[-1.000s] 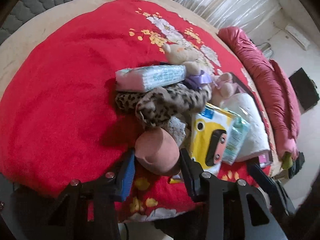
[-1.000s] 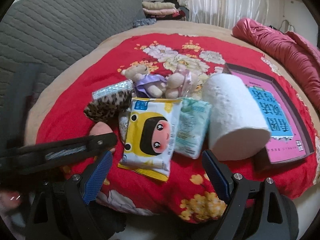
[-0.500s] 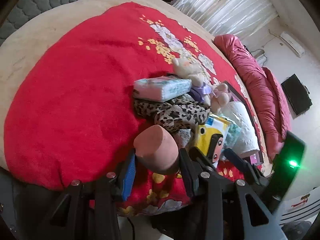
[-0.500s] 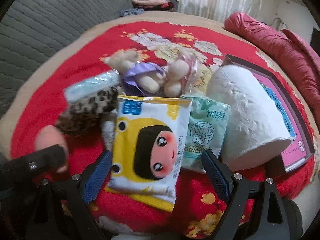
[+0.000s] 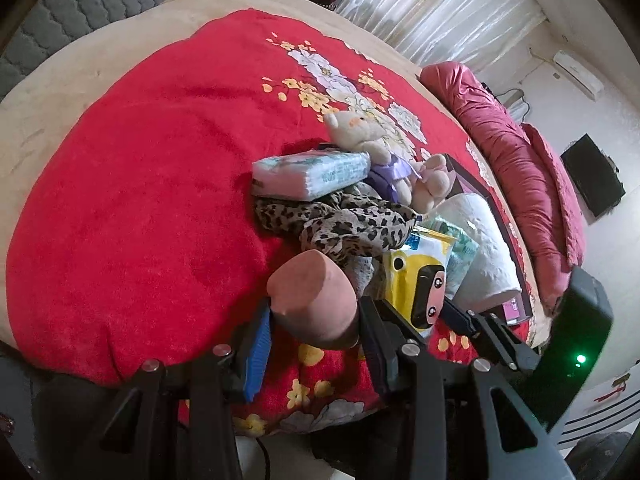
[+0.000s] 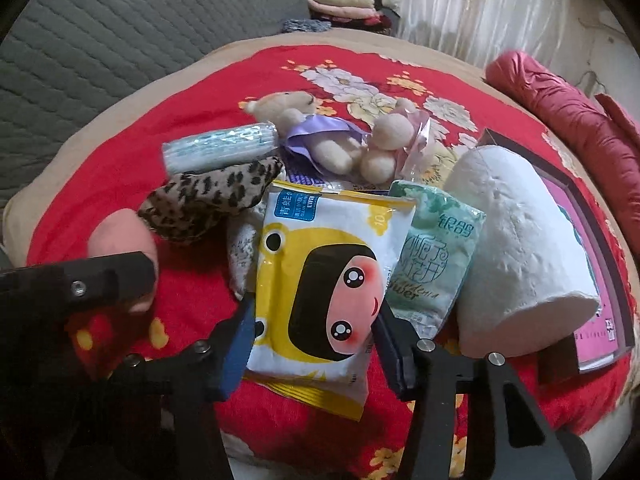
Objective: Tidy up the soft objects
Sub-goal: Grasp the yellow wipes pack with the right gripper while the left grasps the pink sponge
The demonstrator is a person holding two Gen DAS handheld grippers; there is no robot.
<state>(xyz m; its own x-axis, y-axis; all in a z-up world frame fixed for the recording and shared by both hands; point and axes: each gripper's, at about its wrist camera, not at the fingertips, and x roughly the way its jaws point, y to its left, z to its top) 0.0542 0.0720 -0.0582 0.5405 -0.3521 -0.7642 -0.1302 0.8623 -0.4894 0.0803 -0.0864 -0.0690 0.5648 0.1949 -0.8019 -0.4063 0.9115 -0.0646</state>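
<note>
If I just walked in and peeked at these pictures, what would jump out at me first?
Probably the yellow wipes pack with the cartoon face, right up front between the closing jaws of the right gripper. Next, the pink sponge squeezed in the left gripper, at the near edge of the red blanket. Behind them sit a leopard cloth, a teddy bear and a big white paper roll.

Two plush toys [image 6: 296, 128] [image 6: 390, 144], three tissue packs [image 6: 320, 280] [image 6: 434, 256] [image 6: 218, 148], one paper roll [image 6: 516, 252].
</note>
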